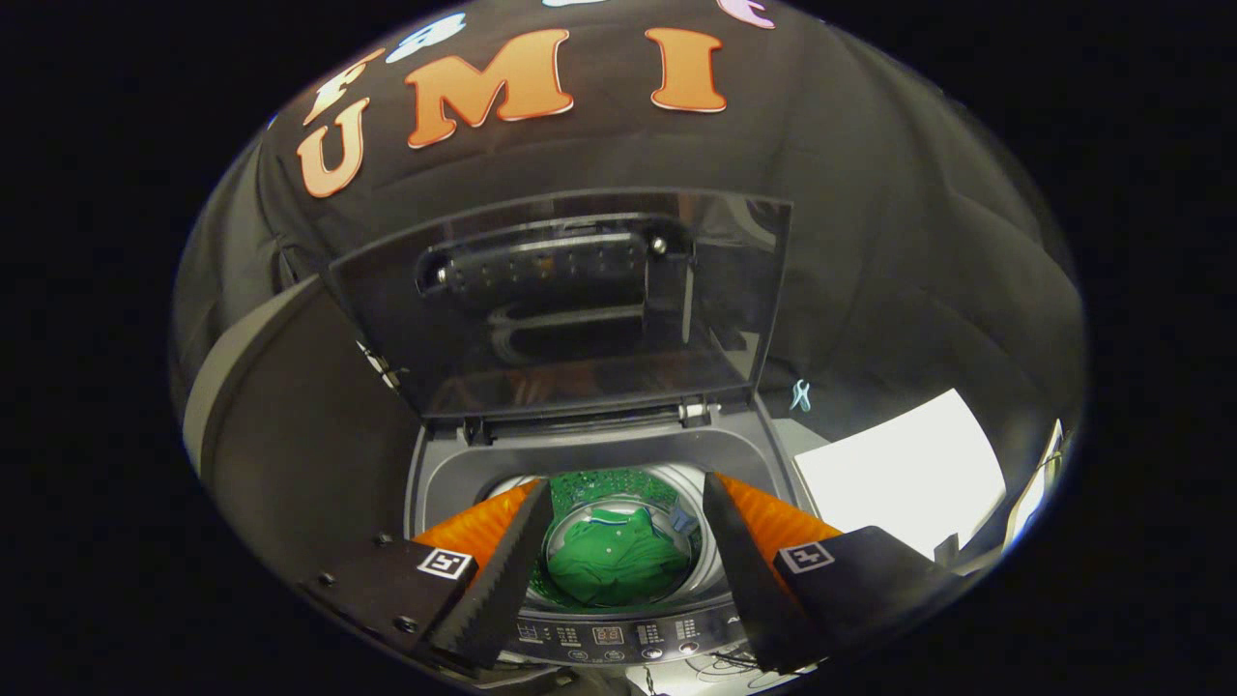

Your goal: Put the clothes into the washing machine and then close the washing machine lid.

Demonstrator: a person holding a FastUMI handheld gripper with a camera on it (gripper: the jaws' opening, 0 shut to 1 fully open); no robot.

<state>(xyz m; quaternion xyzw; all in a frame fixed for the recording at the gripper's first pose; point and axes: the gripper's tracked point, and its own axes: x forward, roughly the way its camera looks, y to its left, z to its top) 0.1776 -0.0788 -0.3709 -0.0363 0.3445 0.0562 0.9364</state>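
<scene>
The jaws stood spread wide with nothing held, the gripper (626, 561) hanging above the grey top-loading washing machine (435, 474) and looking down into it. Off to the left of the left finger (498, 570) rose a dark panel (309, 435). Between the two fingers, down inside the round steel drum (710, 556), lay the green folded garment (617, 565), so the clothes looked already loaded. Beyond the fingertips the dark see-through hinged lid (570, 300) stood upright and open, not yet closed. Right of the right finger (744, 570) lay a white flat sheet (899, 469).

The risk lay in the closing: a push placed too near the hinge could have skidded off the smooth lid, or a lid let go early could have slammed. The gripper was pitched steeply downward, centred over the drum's mouth, above the control strip (609, 635).
</scene>
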